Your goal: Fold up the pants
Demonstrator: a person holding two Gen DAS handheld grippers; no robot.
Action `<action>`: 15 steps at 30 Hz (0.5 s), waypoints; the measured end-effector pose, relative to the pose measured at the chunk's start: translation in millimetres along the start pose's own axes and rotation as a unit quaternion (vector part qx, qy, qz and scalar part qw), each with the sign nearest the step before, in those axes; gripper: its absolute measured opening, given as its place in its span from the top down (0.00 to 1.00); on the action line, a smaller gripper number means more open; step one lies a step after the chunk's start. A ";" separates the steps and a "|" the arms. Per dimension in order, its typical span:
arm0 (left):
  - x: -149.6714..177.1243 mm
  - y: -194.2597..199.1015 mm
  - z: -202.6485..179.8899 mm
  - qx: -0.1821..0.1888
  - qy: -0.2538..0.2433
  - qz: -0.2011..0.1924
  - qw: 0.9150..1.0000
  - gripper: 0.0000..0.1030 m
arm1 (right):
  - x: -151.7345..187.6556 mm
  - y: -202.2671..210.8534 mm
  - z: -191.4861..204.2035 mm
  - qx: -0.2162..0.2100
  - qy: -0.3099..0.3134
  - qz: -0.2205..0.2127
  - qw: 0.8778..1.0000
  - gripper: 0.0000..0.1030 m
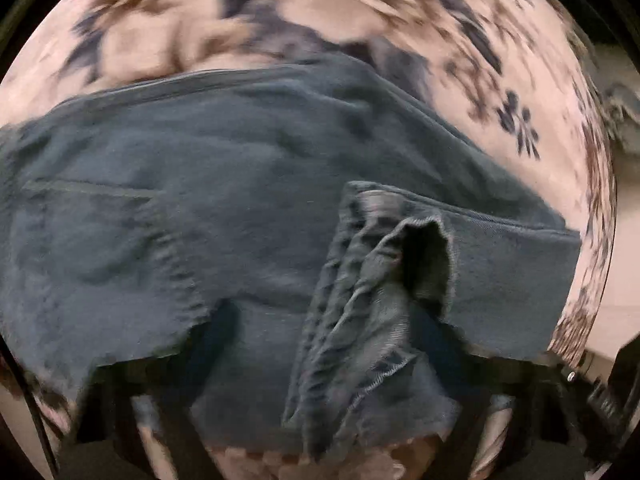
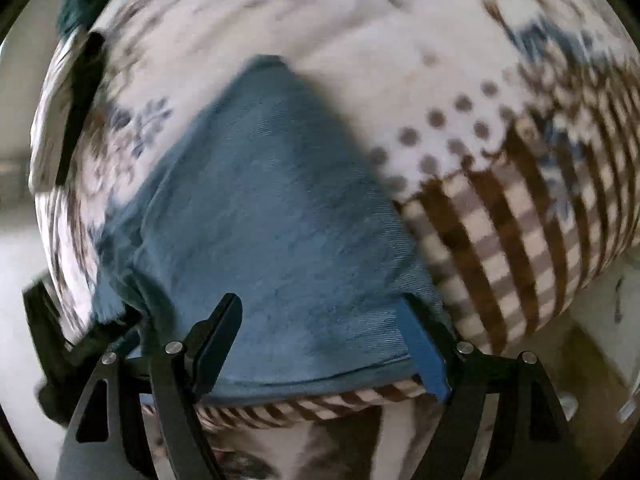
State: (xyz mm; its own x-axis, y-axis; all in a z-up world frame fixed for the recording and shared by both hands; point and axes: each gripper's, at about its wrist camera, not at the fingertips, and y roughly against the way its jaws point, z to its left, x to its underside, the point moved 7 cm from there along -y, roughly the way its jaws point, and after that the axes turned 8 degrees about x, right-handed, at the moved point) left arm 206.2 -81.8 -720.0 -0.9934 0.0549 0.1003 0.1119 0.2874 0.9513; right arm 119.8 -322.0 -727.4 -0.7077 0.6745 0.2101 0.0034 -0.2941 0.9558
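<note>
Pants (image 1: 248, 184) lie on a patterned bedspread (image 1: 472, 80), spread ahead of the left gripper (image 1: 320, 432). A bunched hem (image 1: 372, 300) rises right over it, hiding its fingers; cannot tell whether they grip. Heavy blur.

Right gripper (image 2: 324, 336): 2 fingers spread wide, released, a black pad (image 2: 218, 344) on one side and a blue one (image 2: 424, 352) on the other. Pants cloth (image 2: 280, 208) lies between and ahead of them, over the checked and dotted bedspread (image 2: 500, 220).
</note>
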 end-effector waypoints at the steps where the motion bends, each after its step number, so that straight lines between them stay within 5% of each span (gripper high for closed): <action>1: 0.5 -2.0 -3.7 -0.003 -0.015 -0.005 1.000 0.85 | -2.8 -2.8 -2.0 0.001 -0.004 0.004 1.000 0.21; 7: 13.5 27.5 2.6 -0.015 -0.009 -0.057 0.998 0.94 | -2.6 0.4 6.8 0.001 0.018 0.007 1.000 0.21; 15: -3.6 29.6 0.5 -0.007 0.002 -0.074 0.997 0.94 | 14.2 9.6 7.8 0.020 0.058 0.013 0.998 0.21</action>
State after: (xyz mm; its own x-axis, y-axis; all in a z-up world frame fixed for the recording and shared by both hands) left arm 213.1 -73.0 -692.4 -0.9991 0.0094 -0.0407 -0.0364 0.2796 0.9594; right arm 115.3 -310.0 -713.7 -0.7846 0.5827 0.2118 0.0490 -0.2823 0.9581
